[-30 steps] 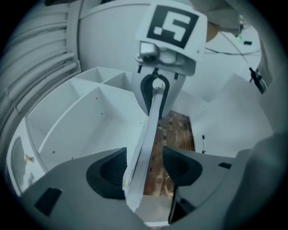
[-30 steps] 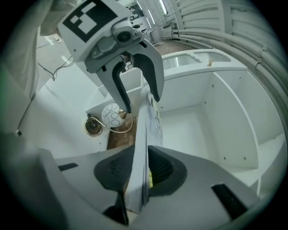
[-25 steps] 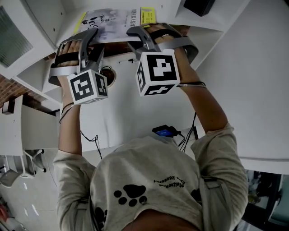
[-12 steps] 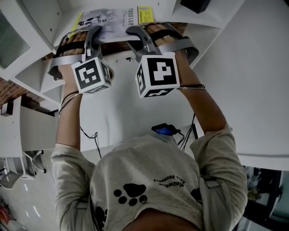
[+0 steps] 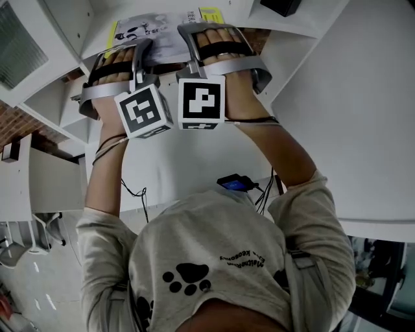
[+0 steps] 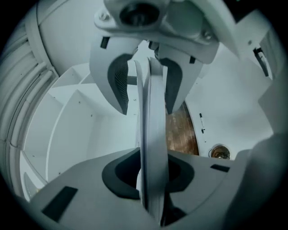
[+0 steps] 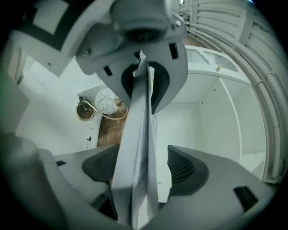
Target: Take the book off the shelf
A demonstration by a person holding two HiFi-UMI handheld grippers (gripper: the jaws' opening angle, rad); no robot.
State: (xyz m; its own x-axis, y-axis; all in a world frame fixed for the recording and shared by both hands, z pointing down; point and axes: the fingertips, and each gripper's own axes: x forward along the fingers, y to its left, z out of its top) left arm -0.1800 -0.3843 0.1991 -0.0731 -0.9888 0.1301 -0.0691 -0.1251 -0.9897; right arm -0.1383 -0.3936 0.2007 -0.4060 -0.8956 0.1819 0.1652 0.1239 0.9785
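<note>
The book point(image 5: 162, 31) is thin, with a pale cover and a yellow strip, and it sticks out from the white shelf point(image 5: 78, 39) at the top of the head view. My left gripper point(image 5: 137, 47) is shut on its near edge; in the left gripper view the book point(image 6: 150, 134) runs edge-on between my left gripper's point(image 6: 150, 176) jaws. My right gripper point(image 5: 194, 31) is beside it, and its jaws have just been opening. The book point(image 7: 135, 152) still stands between my right gripper's point(image 7: 145, 173) jaws, and the ribbed right pad point(image 7: 183, 168) is clear of it.
White shelf compartments point(image 6: 81, 117) surround the book. A white desk point(image 5: 188, 162) lies below, with a dark device and cables point(image 5: 235, 185) near its front edge and a round cable hole point(image 6: 219, 152). A black object point(image 5: 280, 8) sits on the shelf top at the right.
My left gripper moved right, so the two marker cubes now sit side by side. My right gripper rolled and shifted left, and its jaws came apart off the book.
</note>
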